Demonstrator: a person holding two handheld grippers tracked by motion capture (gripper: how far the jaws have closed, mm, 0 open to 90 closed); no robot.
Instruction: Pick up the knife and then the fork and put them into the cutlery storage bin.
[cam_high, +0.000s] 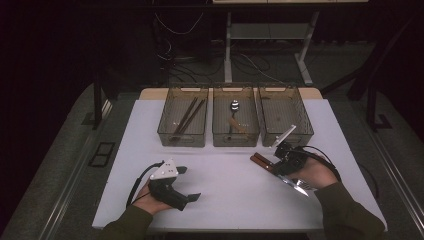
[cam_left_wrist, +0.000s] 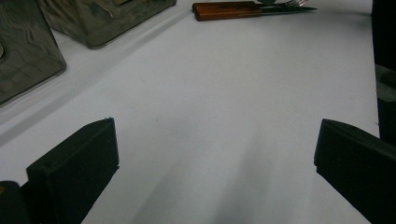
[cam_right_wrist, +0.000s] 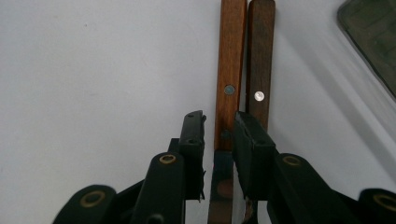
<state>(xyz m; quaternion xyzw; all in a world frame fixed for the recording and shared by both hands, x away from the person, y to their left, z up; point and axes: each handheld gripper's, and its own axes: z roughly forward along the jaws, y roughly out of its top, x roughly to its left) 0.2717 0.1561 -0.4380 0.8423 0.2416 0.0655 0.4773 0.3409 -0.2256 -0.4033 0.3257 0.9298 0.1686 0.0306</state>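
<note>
**Two wood-handled tools lie by your right claw**

Your table (cam_high: 225, 180) is big, white, flat and smooth. At its far side sit three see-through plastic bins (cam_high: 235, 121) shaped like boxes. The left bin has long dark sticks in it. The middle one has a shiny spoon and something small and brown that is hard to make out. What is in the right bin is too dim to tell.

Your left claw (cam_high: 187, 182) rests on the table near you, its black blocky jaws spread wide with only bare table between them.

Your right claw (cam_right_wrist: 219, 140) sits over a fork (cam_right_wrist: 230, 70) and a knife (cam_right_wrist: 259, 65), which lie side by side on the table in front of the right bin. Their handles are long, flat brown wood with round metal rivets. The jaws stand a little apart around the fork, where its wood meets its metal, and you can see small gaps beside it. The metal ends are mostly hidden under your hand.
</note>
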